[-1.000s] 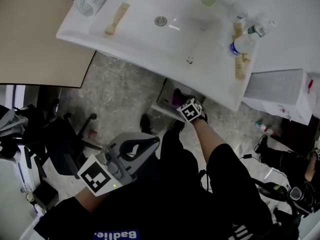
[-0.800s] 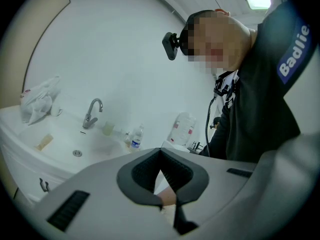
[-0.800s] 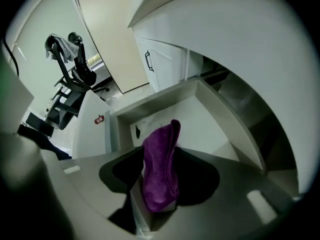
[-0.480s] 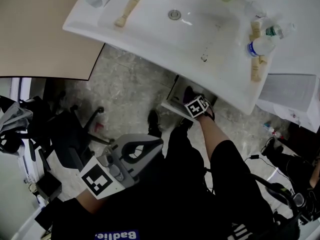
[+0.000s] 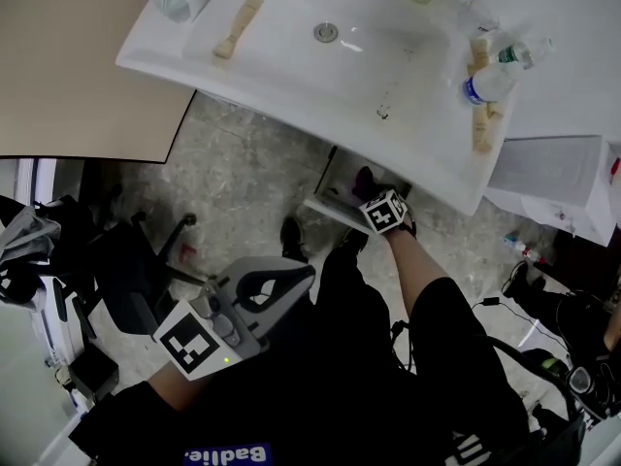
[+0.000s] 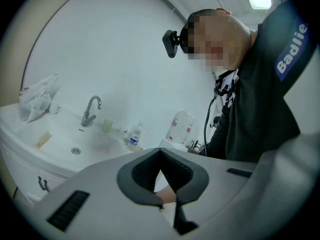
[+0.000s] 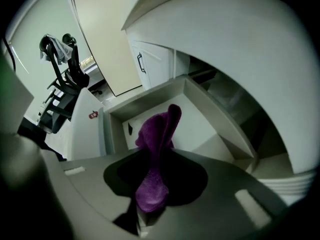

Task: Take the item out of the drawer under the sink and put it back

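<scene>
The right tool (image 5: 372, 190) was down in the open white drawer (image 5: 323, 205) under the white ceramic sink (image 5: 291, 66), a shade toward 12 o'clock from the middle of the head view. Its jaws had just been closing and now pinched the purple fleecy cloth (image 7: 159, 134), which ran up between them, its far end standing over the drawer floor. That looked like soft, light, floppy stuff: little risk of slipping or breaking, but it would sag and trail, so a bite on a bunched fold seemed best. A second ago those jaws stood wider. The left tool (image 5: 275, 286), at 7 o'clock, jaws together on nothing, had stayed put.
</scene>
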`<state>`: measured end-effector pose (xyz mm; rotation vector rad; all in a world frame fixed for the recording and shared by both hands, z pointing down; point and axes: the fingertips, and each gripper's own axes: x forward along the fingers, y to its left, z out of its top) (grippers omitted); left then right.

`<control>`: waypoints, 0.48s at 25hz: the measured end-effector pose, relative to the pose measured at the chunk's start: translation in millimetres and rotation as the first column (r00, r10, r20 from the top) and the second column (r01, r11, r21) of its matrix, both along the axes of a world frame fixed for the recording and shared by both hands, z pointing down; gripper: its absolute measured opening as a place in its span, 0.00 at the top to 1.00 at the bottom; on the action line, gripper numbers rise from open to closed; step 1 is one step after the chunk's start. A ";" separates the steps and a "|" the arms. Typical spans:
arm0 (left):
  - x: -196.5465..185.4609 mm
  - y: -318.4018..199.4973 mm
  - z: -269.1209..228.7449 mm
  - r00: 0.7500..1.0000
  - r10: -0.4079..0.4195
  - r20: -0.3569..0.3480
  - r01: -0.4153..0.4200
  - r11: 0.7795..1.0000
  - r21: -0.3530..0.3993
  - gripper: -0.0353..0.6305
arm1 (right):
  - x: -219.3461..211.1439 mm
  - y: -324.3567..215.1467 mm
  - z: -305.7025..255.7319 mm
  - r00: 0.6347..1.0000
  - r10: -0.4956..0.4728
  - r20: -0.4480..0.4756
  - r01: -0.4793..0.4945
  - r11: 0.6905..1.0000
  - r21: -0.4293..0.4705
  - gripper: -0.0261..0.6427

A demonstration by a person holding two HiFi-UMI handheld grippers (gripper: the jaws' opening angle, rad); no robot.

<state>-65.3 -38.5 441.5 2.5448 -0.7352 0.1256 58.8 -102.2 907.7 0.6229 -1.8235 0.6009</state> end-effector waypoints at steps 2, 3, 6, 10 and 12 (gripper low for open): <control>3.3 2.5 -6.8 1.000 0.012 -0.007 -0.012 1.000 0.009 0.96 | 0.7 4.6 -20.3 0.999 0.011 0.033 -0.011 1.000 0.018 0.84; 5.4 3.4 -10.7 1.000 0.020 -0.011 -0.020 1.000 0.015 0.96 | 1.2 8.0 -31.0 0.999 0.013 0.049 -0.014 1.000 0.025 0.84; 12.8 4.9 -23.7 0.999 0.042 -0.021 -0.041 0.998 0.040 0.96 | 7.1 14.6 -64.2 0.997 0.023 0.077 -0.028 0.998 0.062 0.84; 19.9 10.0 -45.5 0.998 0.064 -0.024 -0.062 0.995 0.083 0.96 | 13.2 30.1 -112.0 0.987 0.076 0.143 -0.091 0.991 0.103 0.84; 19.9 10.9 -56.3 0.998 0.064 -0.027 -0.061 0.993 0.101 0.96 | 14.7 38.4 -139.4 0.977 0.111 0.180 -0.133 0.984 0.119 0.84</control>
